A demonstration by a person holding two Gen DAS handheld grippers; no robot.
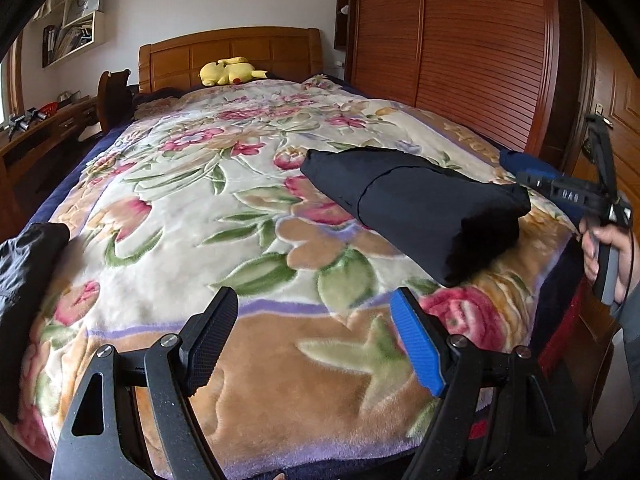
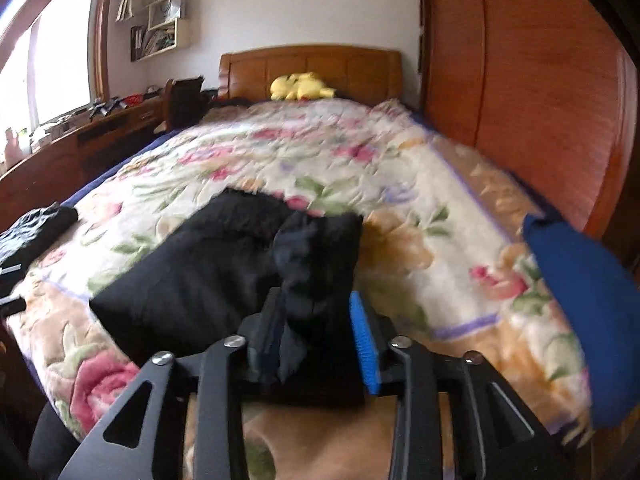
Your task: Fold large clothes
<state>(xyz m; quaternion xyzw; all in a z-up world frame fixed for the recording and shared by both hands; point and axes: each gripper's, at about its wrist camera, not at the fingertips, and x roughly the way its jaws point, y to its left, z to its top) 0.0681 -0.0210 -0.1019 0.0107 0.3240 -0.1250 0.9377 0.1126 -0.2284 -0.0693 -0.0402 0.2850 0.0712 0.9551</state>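
Hovering over the foot of the bed (image 1: 280,380) with the left hand-held gripper (image 1: 316,344), jaws spread wide, gripping nothing. Clamping a bunched fold of the black garment (image 2: 224,272) between the narrowed jaws of the right hand-held gripper (image 2: 316,340), cloth sticking up between the pads. Lying folded on the floral blanket (image 1: 192,208) near the right edge of the bed, that garment, looking like a thick dark bundle. Sitting at the left edge, another dark piece of clothing (image 1: 28,260). Lying by the right edge, something blue (image 2: 580,320). Resting up by the headboard, a yellow plush toy (image 1: 230,71).
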